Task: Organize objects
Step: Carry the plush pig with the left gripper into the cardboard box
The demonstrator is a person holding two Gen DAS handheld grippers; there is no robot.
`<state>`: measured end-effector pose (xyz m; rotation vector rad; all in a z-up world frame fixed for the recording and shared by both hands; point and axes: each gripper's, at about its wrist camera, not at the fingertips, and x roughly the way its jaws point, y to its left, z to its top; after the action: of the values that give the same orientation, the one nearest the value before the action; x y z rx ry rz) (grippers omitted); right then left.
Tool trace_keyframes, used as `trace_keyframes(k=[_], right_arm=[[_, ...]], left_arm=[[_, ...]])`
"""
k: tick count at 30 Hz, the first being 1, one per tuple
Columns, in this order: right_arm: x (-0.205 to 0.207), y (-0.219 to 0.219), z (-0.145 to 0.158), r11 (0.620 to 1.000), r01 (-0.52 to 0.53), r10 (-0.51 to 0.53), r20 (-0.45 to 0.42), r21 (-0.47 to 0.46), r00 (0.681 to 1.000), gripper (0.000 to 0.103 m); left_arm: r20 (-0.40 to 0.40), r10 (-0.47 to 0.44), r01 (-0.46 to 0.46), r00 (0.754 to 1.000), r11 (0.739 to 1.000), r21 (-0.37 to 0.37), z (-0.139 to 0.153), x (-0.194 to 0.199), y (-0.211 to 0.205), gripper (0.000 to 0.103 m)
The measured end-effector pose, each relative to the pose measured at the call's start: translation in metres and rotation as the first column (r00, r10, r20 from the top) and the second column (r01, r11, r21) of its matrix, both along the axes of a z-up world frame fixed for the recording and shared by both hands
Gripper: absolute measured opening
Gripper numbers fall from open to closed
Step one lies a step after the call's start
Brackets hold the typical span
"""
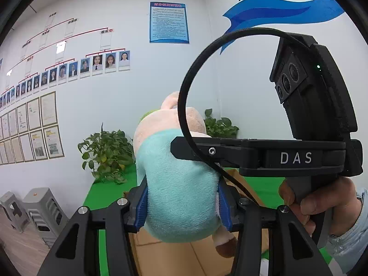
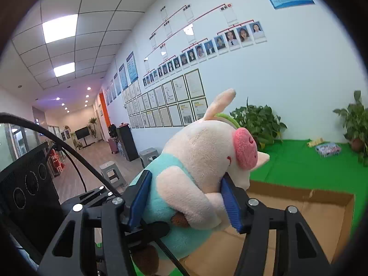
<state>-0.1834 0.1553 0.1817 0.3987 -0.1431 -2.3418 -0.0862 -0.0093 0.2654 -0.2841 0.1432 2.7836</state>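
The plush pig [image 1: 181, 197] hangs in the air between both pairs of tongs, above an open cardboard box [image 2: 322, 209] that sits on a green cloth [image 2: 299, 161]. In the left wrist view its teal-clad body fills the gap of the left gripper [image 1: 182, 207], with a blue pad [image 1: 141, 207] pressed into the fur on each flank; a brown hoof [image 1: 226, 247] dangles below the right-hand pad. In the right wrist view the right gripper [image 2: 184, 204] clamps the toy higher up, across 1 cream arm and the side of the head, its 2 blue pads [image 2: 231, 207] dented into the plush. The pink snout [image 2: 245, 148] points to the right in that view, and a cream ear sticks up above the head.

As far as the box's inside shows, only bare brown cardboard can be seen; much of it is hidden behind the toy and the tongs. Farther back on the cloth lie a small patterned packet [image 2: 327, 149] and 2 potted plants [image 2: 257, 122] against the white wall.

Both tongs stand about half closed, each gripping the pig with its body squeezed between the pads. The right tongs, marked DAS, cross the left wrist view, held by a hand [image 1: 322, 203] in a pale sleeve, with a black cable [image 1: 184, 87] looping over them.
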Motion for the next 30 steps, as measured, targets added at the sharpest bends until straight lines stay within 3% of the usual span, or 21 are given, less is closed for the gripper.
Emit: trace_keyframes(k=[3,7,11,14,18,24,30], right_arm=[[-0.017,-0.008,-0.003,1.0,-0.004,0.004,0.016,0.006,1.0,0.056],[-0.042,-0.014,-0.043,0.999,-0.031,0.029,0.098,0.018,0.995,0.056],[-0.064,-0.023,-0.082,0.998,-0.069,0.068,0.175,-0.001,0.982,0.056],[-0.082,-0.03,-0.113,0.996,-0.094,0.094,0.238,-0.01,0.967,0.056],[-0.098,-0.038,-0.147,0.994,-0.11,0.11,0.298,-0.014,0.948,0.056],[-0.11,-0.05,-0.191,0.99,-0.141,0.129,0.368,0.006,0.921,0.055],[-0.114,-0.057,-0.205,0.987,-0.154,0.131,0.376,0.034,0.917,0.052]], left_arm=[[0.037,0.014,-0.015,0.999,1.0,0.016,0.01,-0.042,-0.009,0.047],[0.142,0.029,-0.032,0.989,0.999,0.021,-0.019,-0.08,-0.021,0.047],[0.225,0.056,-0.064,0.973,0.998,0.029,-0.065,-0.098,-0.028,0.047],[0.292,0.085,-0.092,0.953,0.996,0.008,-0.129,-0.115,-0.053,0.047],[0.374,0.1,-0.102,0.922,0.995,-0.013,-0.185,-0.127,-0.067,0.047],[0.474,0.117,-0.132,0.872,0.991,-0.002,-0.255,-0.135,-0.082,0.047],[0.518,0.137,-0.156,0.844,0.988,-0.006,-0.302,-0.146,-0.094,0.048]])
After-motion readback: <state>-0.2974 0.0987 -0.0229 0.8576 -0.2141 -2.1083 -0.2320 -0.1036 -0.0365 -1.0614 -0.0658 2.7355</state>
